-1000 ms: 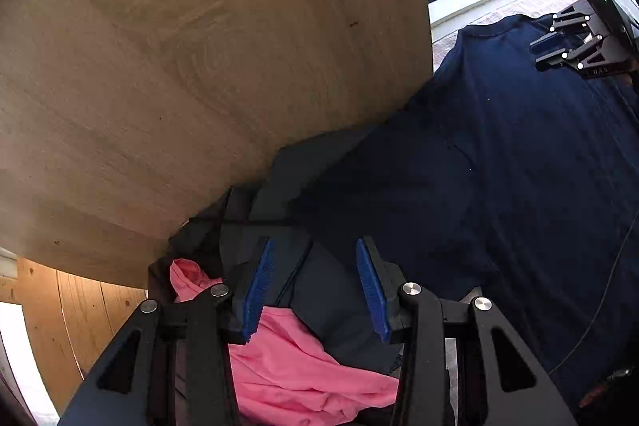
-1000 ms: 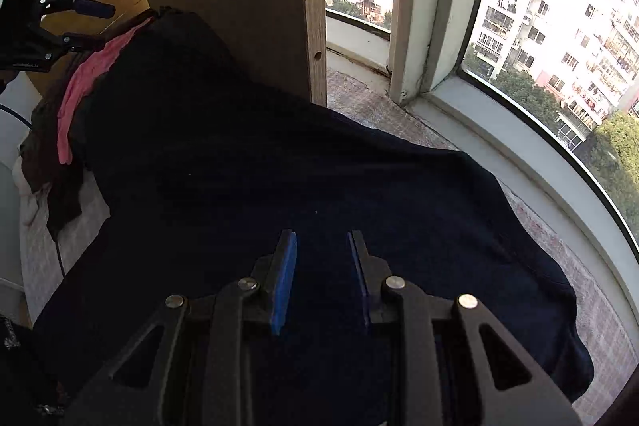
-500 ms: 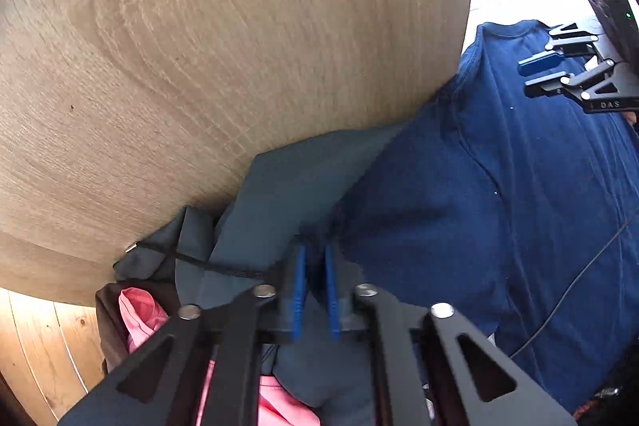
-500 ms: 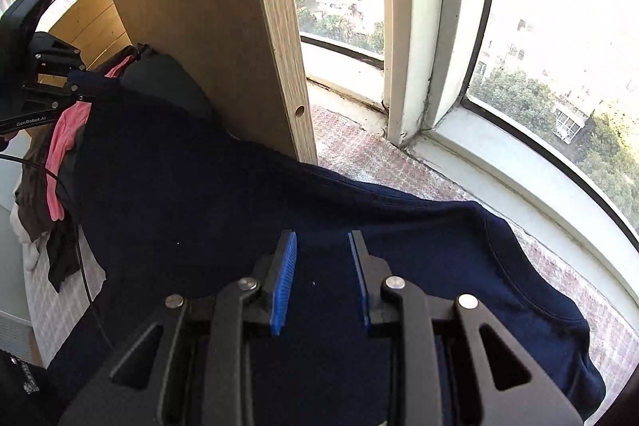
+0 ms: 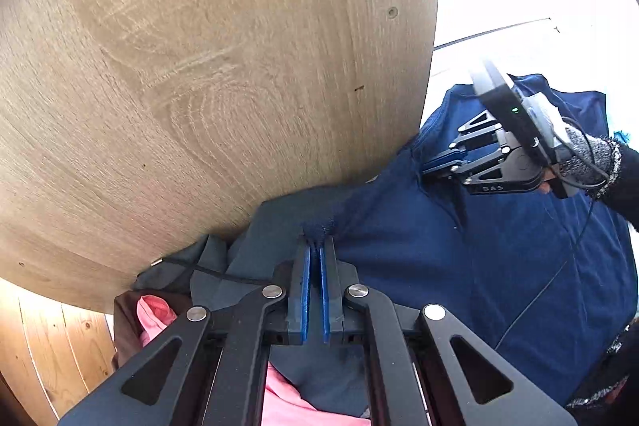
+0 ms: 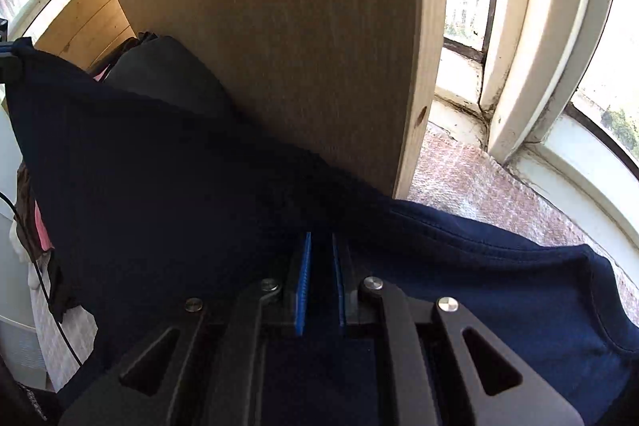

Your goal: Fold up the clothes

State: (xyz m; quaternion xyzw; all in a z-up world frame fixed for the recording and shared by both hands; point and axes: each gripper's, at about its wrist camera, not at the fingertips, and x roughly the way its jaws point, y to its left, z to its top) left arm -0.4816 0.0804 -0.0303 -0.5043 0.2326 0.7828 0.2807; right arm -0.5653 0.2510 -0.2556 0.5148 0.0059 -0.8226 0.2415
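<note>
L/R wrist cams | steep down, close | share navy shirt (image 5: 459,258)

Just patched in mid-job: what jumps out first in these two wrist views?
The navy shirt fills both views, spread across the sill beside a big upright wood panel. The left gripper is shut on a pinch of its fabric, and the right gripper has just been closing on another fold. A pink garment lies beneath, lower left.
</note>
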